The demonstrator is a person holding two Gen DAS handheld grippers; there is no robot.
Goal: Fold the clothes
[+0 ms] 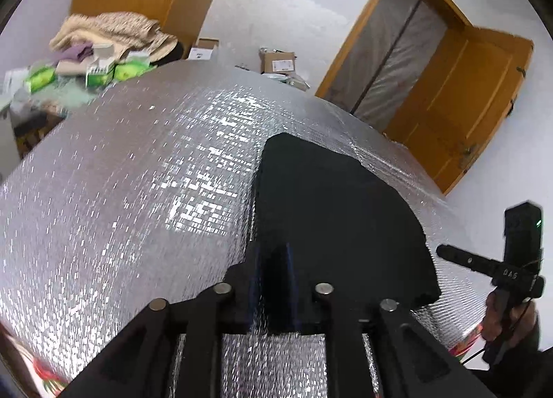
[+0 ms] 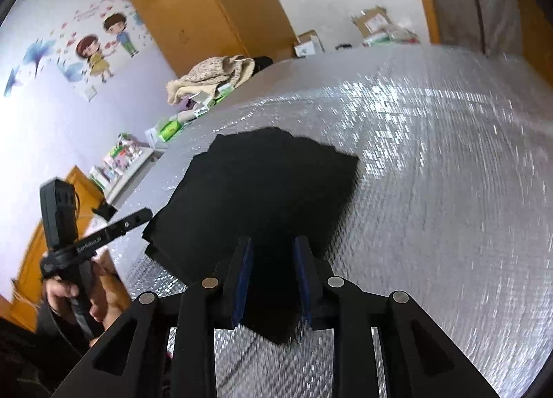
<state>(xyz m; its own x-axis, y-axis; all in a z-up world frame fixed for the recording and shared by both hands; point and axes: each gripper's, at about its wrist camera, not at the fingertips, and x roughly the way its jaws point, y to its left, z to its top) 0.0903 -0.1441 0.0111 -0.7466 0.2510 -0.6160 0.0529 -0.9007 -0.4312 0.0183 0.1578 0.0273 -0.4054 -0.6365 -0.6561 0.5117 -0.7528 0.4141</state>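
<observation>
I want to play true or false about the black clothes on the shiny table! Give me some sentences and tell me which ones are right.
1. The black garment lies folded on a silvery mat. True.
2. The garment is bright red. False: it is black.
3. The right gripper has its fingers apart, with the garment's near edge between them. True.
4. The mat is plain dark wood. False: it is shiny and silver, with a glinting grid.
5. A beige blanket is heaped beyond the far end of the table. True.
6. The door on the white wall is blue. False: it is orange-brown wood.
</observation>
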